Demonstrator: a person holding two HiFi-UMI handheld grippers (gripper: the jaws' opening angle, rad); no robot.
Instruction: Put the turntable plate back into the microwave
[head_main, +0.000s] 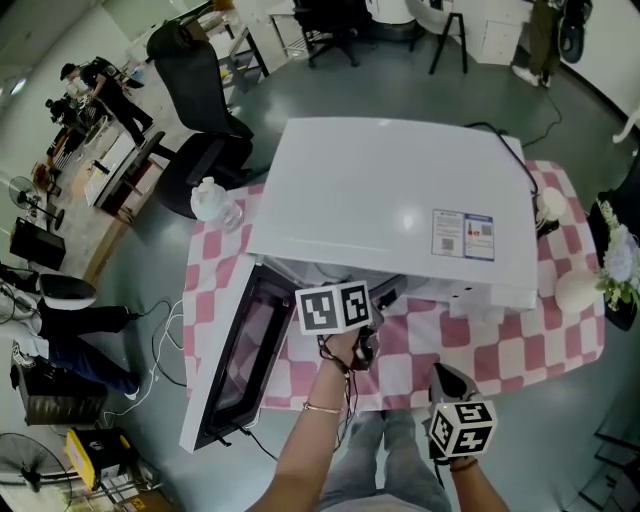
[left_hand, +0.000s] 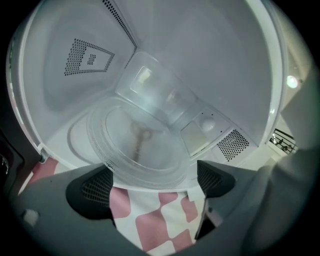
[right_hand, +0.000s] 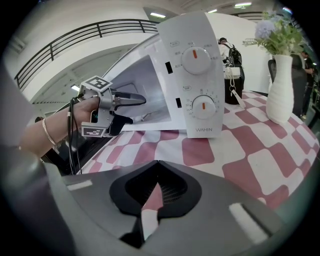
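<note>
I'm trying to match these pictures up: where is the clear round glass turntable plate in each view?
Head view: hidden beneath the white microwave, under its top.
Left gripper view: clear round glass turntable plate, centre, inside the oven.
Right gripper view: not made out.
Shared landmark: pink-and-white checked tablecloth.

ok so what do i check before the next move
1. Door open: ok.
2. Plate inside the microwave: ok, though its front rim lies at the cavity's front edge.
3. Plate seated on the hub: cannot tell.
4. Left hand-held gripper free of the plate: ok, jaws apart on either side of the rim, not pressing.
5. Right hand-held gripper out of the way: ok, shut, empty, over the tablecloth.
6. Opening free for shutting the door: not ok, the left hand-held gripper is at it.
</note>
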